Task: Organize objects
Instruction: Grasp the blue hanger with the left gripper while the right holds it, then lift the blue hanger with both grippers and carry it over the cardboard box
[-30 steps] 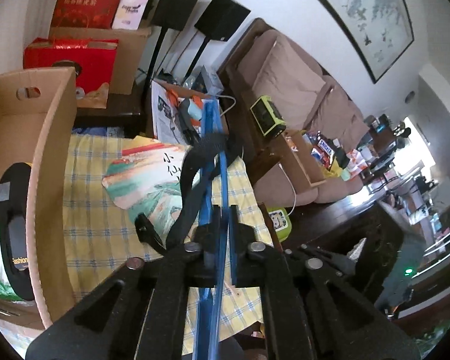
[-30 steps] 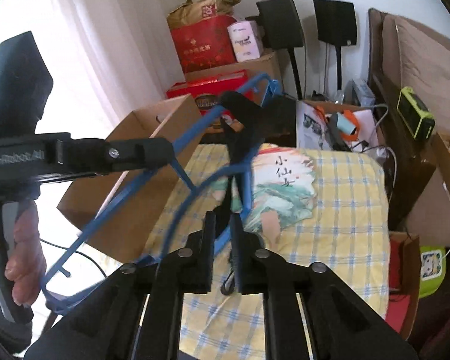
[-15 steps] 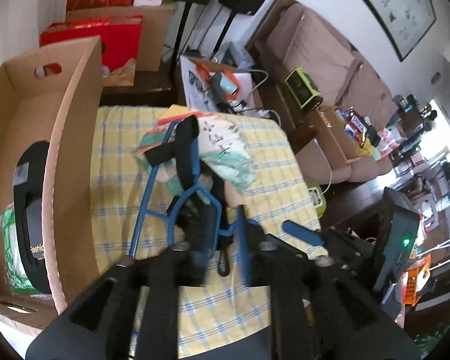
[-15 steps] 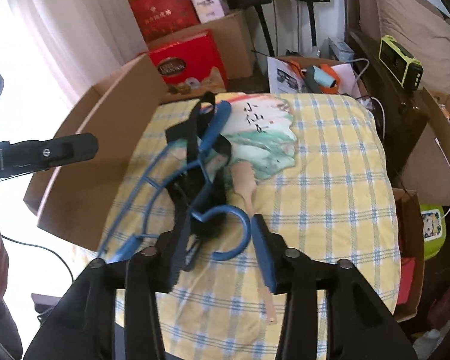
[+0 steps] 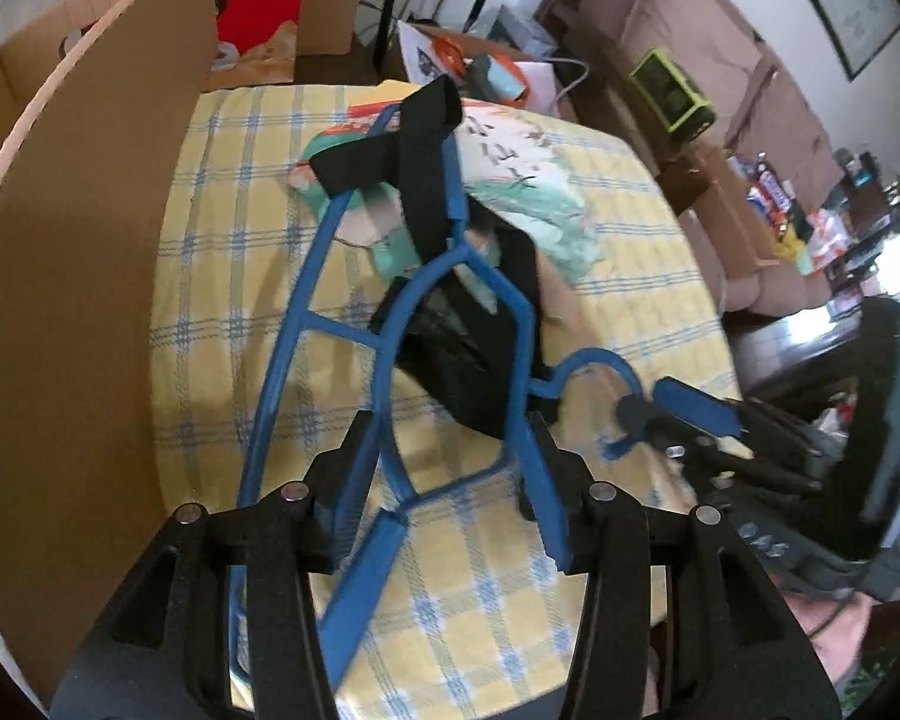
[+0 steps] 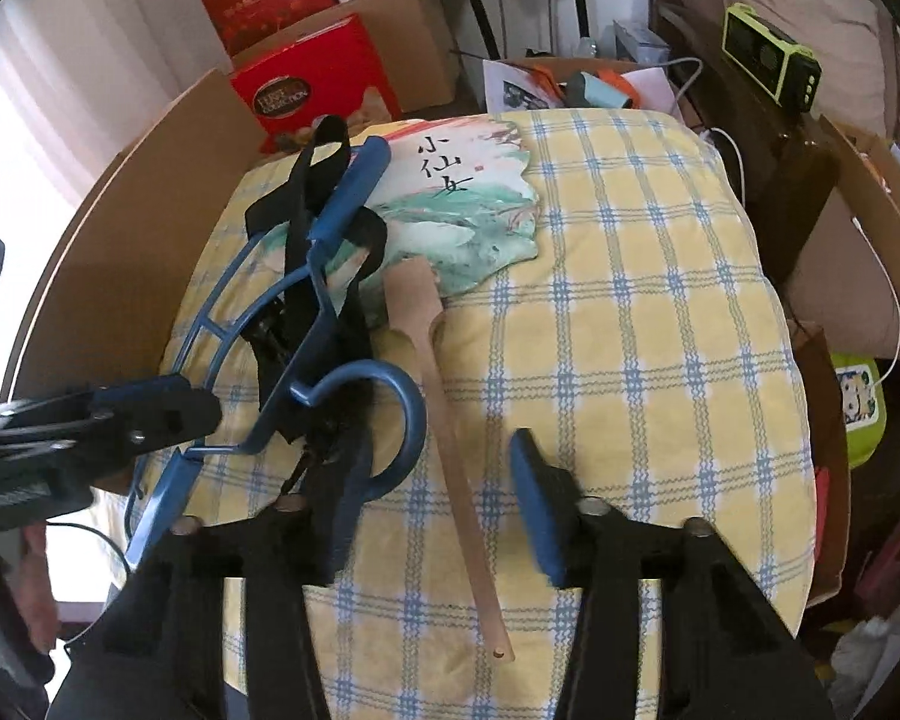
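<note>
A blue plastic hanger [image 5: 354,336] with a black strap [image 5: 426,180] draped over it lies on the yellow checked cloth [image 6: 630,324]. It also shows in the right wrist view [image 6: 306,324]. My left gripper [image 5: 444,516] is open just above the hanger's lower frame. My right gripper [image 6: 438,516] is open, its left finger by the hanger's hook [image 6: 390,420]. A painted paper fan [image 6: 468,204] with a wooden handle [image 6: 450,438] lies partly under the hanger; the handle runs between my right fingers.
A tall cardboard box [image 5: 60,276] stands along the cloth's left edge. Red gift boxes [image 6: 306,84] and more cartons sit behind. A green radio [image 6: 771,60] and a sofa are at the right. The cloth's right half is bare.
Both grippers were shut on the hanger and held it up. They lowered it onto the cloth and fan, then opened and let go. The hanger now lies flat.
</note>
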Demonstrator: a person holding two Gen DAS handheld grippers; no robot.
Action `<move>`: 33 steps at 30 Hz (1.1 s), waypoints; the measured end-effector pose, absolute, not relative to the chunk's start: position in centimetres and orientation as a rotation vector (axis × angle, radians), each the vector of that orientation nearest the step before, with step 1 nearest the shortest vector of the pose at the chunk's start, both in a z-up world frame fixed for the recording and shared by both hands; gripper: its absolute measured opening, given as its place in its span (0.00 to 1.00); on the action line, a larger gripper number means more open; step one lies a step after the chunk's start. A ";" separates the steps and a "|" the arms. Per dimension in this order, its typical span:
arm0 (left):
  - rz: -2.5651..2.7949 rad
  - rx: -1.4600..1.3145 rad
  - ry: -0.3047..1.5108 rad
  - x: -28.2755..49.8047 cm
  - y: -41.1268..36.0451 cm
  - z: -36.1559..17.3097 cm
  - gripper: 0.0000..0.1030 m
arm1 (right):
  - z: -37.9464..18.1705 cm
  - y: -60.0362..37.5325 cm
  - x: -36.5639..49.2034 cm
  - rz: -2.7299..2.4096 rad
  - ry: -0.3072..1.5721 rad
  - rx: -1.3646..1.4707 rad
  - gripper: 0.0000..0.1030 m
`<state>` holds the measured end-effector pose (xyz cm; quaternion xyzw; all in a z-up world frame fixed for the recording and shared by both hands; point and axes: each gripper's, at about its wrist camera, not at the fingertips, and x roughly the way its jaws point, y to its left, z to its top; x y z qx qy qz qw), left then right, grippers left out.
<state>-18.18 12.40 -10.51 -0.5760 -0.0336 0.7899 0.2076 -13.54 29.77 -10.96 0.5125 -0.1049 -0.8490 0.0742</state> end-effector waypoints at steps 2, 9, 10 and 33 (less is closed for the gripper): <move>2.223 -1.609 -0.069 -18.3 12.5 -11.0 0.43 | -10.8 29.9 -13.5 -2.547 -0.333 1.528 0.32; 2.206 -1.641 -0.039 -18.8 13.2 -12.4 0.36 | -10.9 29.4 -13.5 -2.497 -0.359 1.521 0.28; 2.213 -1.651 -0.024 -18.8 13.3 -12.7 0.32 | -11.0 29.3 -13.5 -2.478 -0.381 1.516 0.27; 2.385 -1.232 -0.124 -17.6 11.7 1.2 0.07 | 0.1 30.8 -10.4 -2.645 -0.446 1.128 0.16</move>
